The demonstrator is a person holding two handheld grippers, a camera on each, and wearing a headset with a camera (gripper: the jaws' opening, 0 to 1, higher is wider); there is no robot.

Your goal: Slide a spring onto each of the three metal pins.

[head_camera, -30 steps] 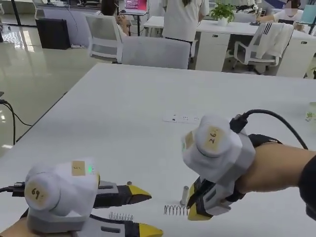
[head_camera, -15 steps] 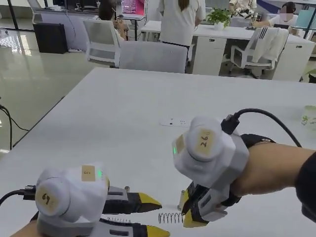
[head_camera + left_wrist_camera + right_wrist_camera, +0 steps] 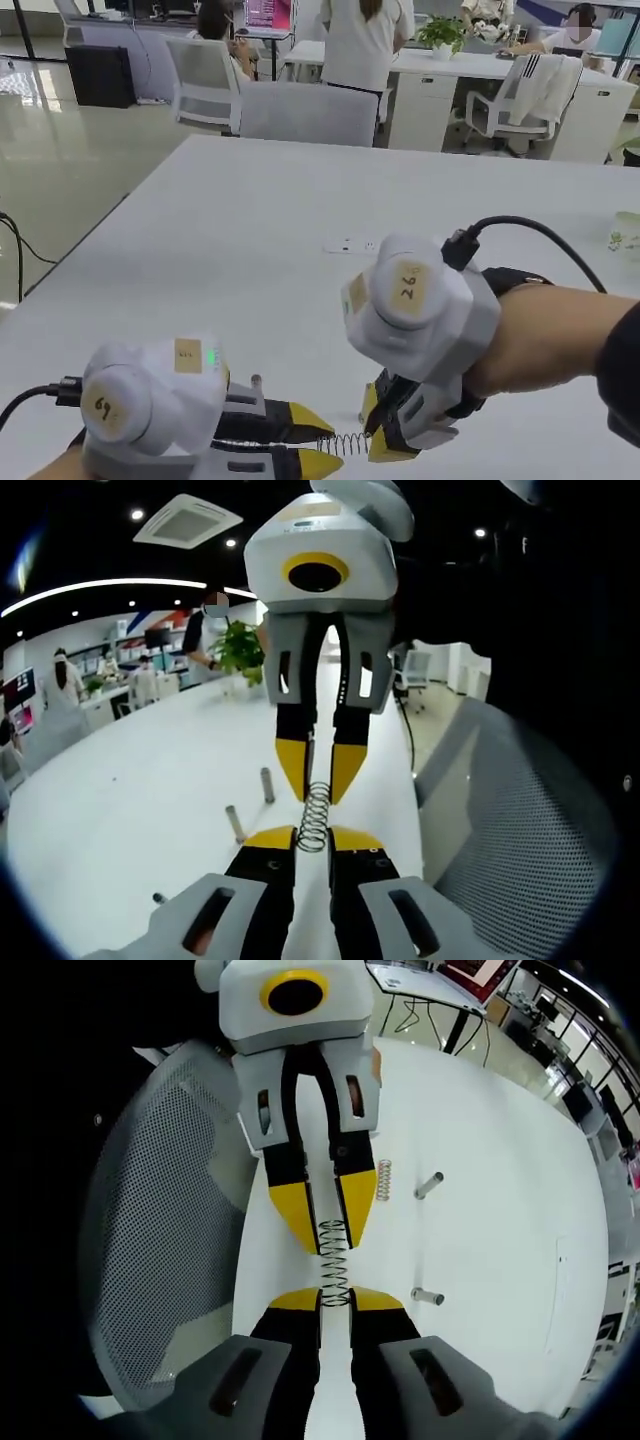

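The spring [image 3: 314, 815] is hanging over the table [image 3: 250, 260] near the pins [image 3: 428, 1185], the left gripper [image 3: 313, 842] and right gripper [image 3: 335, 1302] each clamping one end (light, thin wire, probably buckling or slipping easily), so pinching gently near one end is looking wisest.
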